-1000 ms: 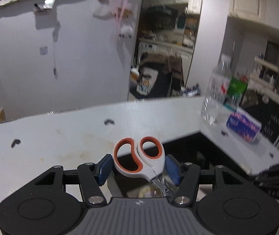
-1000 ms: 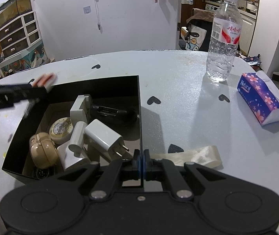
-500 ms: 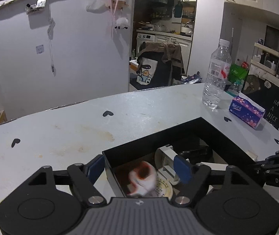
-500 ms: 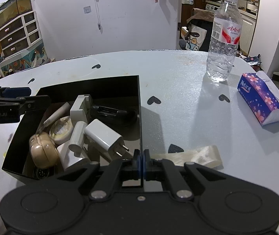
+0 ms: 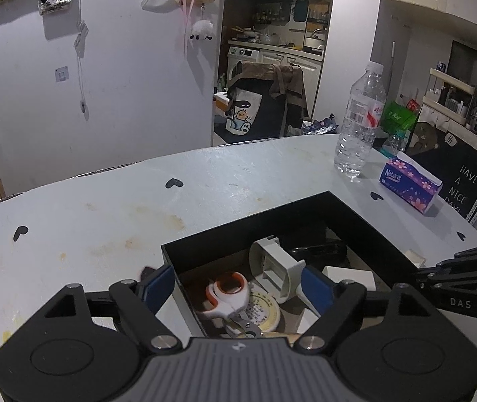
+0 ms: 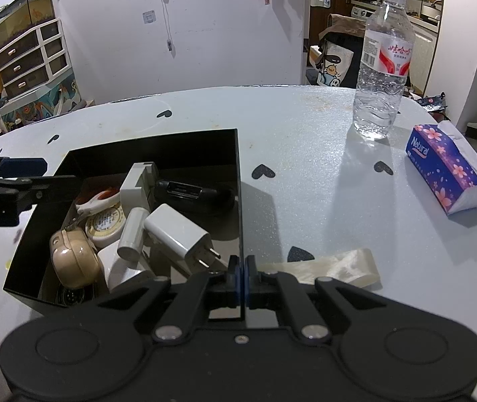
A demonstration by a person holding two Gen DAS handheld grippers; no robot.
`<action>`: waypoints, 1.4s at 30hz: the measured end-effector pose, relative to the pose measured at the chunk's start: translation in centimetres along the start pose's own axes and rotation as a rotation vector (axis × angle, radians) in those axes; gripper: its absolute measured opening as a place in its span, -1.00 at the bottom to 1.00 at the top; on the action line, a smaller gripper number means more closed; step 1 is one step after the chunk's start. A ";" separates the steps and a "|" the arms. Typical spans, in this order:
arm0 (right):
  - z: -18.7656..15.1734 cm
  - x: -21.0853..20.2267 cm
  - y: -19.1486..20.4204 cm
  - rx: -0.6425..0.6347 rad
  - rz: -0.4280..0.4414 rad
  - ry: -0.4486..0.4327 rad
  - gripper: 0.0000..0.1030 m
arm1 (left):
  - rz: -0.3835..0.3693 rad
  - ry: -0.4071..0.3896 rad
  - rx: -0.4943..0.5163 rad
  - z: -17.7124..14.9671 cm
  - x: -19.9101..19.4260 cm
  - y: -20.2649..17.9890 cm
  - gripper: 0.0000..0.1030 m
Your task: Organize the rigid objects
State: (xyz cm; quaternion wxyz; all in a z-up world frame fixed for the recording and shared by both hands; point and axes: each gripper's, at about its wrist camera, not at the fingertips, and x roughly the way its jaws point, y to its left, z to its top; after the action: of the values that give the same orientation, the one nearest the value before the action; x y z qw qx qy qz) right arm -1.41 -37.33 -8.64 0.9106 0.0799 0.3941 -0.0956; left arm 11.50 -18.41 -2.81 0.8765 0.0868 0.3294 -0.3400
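Looks like the drop step's done: the left claw (image 5: 238,284) has just been opening, nothing between its pads, scissors (image 5: 230,298) lying in the black box (image 5: 355,211), right claw (image 6: 241,276) clamped on the box's near wall, so next up is grabbing another loose item.

Two close downward wrist views, shared black box (image 5: 365,224) (image 6: 158,147)

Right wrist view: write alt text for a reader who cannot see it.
A shut right gripper clamps the near right wall of an open black box on a pale table, with chargers, a round tin and orange-handled scissors inside. The open left gripper reaches in at the left; a water bottle and tissue pack stand to the right.
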 end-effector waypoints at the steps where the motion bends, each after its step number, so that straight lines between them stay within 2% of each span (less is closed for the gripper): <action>1: 0.0 0.0 0.0 0.001 0.000 0.000 -0.95 | -0.002 0.000 -0.004 0.0 -0.2 0.0 0.62; 7: 0.0 0.0 0.0 0.002 0.001 -0.001 -0.94 | -0.007 -0.002 -0.024 -0.1 -1.5 -0.3 0.65; 11: -0.1 0.0 -0.1 0.007 0.004 -0.006 -0.94 | -0.006 -0.020 -0.032 -0.5 -3.1 -0.6 0.90; 15: -0.1 0.0 -0.1 0.005 0.003 -0.008 -0.94 | 0.003 -0.035 -0.039 -0.8 -4.8 -0.8 1.00; 22: -0.2 -0.2 -0.1 0.007 0.002 -0.021 -0.94 | 0.073 -0.047 -0.055 -1.5 -7.1 -1.4 1.00; 27: -0.3 -0.2 -0.1 0.005 0.007 -0.025 -0.94 | 0.162 -0.067 -0.086 -2.2 -8.5 -2.0 1.00; 36: -0.3 -0.2 -0.4 0.014 0.019 -0.028 -0.94 | 0.170 -0.067 -0.164 -3.0 -9.7 -2.6 1.00; 42: 0.4 -3.1 -0.4 0.020 0.021 -0.125 -0.90 | 0.229 -0.068 -0.171 -3.6 -9.6 -3.2 1.00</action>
State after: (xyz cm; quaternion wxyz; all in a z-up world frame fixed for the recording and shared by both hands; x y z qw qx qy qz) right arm -3.37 -37.46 -6.13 0.9334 0.0870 0.3348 -0.0950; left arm 2.26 -14.37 0.76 0.9245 0.0373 0.3153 -0.2111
